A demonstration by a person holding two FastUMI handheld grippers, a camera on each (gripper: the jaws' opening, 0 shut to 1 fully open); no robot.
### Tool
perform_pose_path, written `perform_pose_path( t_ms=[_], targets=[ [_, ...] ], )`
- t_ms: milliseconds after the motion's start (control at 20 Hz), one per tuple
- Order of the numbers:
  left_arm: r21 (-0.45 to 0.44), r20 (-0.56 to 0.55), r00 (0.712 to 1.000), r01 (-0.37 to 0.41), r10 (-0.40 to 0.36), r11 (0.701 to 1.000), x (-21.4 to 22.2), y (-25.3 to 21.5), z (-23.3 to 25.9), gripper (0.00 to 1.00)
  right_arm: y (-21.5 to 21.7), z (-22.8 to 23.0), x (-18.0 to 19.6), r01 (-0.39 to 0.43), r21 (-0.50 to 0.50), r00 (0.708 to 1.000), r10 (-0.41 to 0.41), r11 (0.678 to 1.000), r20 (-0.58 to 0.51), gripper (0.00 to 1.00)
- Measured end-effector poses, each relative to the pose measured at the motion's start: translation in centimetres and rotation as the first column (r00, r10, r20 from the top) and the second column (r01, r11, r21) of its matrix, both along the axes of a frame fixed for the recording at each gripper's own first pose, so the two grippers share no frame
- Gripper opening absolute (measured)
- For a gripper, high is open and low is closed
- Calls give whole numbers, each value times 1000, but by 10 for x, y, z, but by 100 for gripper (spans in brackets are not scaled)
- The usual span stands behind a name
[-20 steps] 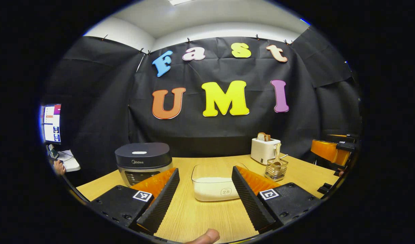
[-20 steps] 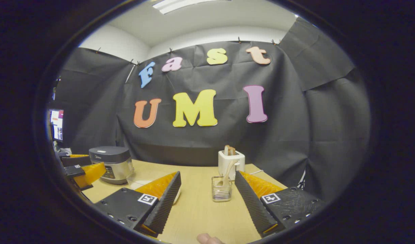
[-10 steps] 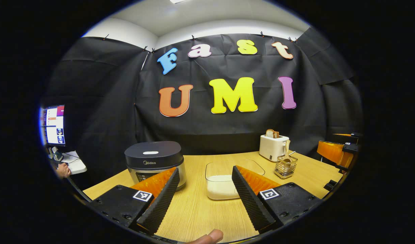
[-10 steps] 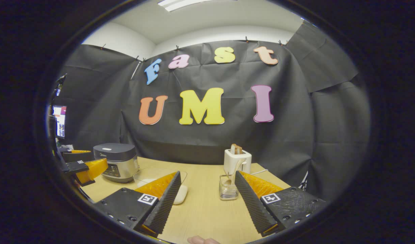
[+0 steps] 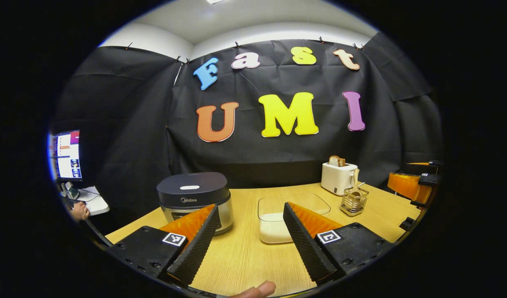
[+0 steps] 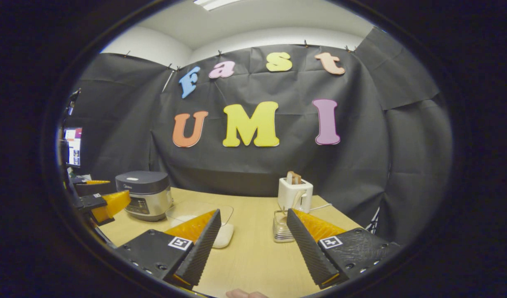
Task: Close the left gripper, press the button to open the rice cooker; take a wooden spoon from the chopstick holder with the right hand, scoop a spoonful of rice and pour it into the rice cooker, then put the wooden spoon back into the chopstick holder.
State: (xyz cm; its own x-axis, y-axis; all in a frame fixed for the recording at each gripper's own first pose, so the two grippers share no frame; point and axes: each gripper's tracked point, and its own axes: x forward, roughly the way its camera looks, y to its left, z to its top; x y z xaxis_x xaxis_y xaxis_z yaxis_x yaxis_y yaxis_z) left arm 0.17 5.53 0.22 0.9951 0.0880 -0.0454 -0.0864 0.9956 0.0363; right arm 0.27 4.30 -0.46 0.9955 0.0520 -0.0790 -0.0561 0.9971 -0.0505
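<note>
Shift: left gripper (image 5: 247,236) has swung left, rice cooker (image 5: 194,198) now nearer its fingers
Grippers: both spread wide, right gripper (image 6: 253,238) empty
Cooker: lid down on worktop (image 5: 245,256)
Spoon: wooden spoon (image 5: 354,184) upright in chopstick holder (image 5: 352,203)
Meaning: button press not begun

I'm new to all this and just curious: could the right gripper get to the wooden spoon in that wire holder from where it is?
Probably yes. The right gripper is open, and the chopstick holder with the wooden spoon stands just ahead by its right finger, with bare table between. The toaster sits behind, not in the way.
</note>
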Motion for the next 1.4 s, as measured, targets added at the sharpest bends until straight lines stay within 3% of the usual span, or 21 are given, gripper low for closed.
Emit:
perform_pose_path(
  t_ms=[150,200,250,450,650,900,950,1150,1250,1400],
  targets=[
    [0,11,1000,-25,25,1000,5,12,5,99,-9,0,-2,9,21,1000,-9,1000,9,97],
    [-3,-8,999,-39,39,999,9,20,1,94,-9,-6,-2,7,29,1000,-7,1000,-1,97],
    [-12,-23,998,-64,64,998,12,29,-1,99,-9,-11,-1,2,31,1000,-1,1000,-16,97],
    [-36,-34,987,-158,157,987,31,74,4,94,-16,-16,2,2,28,1000,-2,1000,-21,97],
    [-48,-109,977,-188,182,981,63,112,-2,74,-14,-20,0,-16,33,1000,17,999,-23,97],
    [-77,-191,965,-199,181,977,99,146,-4,36,-19,-25,-2,-13,20,1000,14,1000,-4,97],
    [-92,-205,963,-195,173,976,106,149,-4,33,-20,-27,-2,-14,23,1000,14,1000,-11,97],
    [-113,-282,945,-206,168,972,127,162,-12,5,-27,-30,-1,-9,34,1000,10,999,-22,97],
    [-128,-325,939,-159,110,979,135,153,-18,3,-29,-31,-1,-13,39,1000,13,999,-18,97],
    [-120,-381,918,-162,105,979,138,154,-29,2,-31,-38,1,-16,48,999,18,999,-30,97]
  ],
)
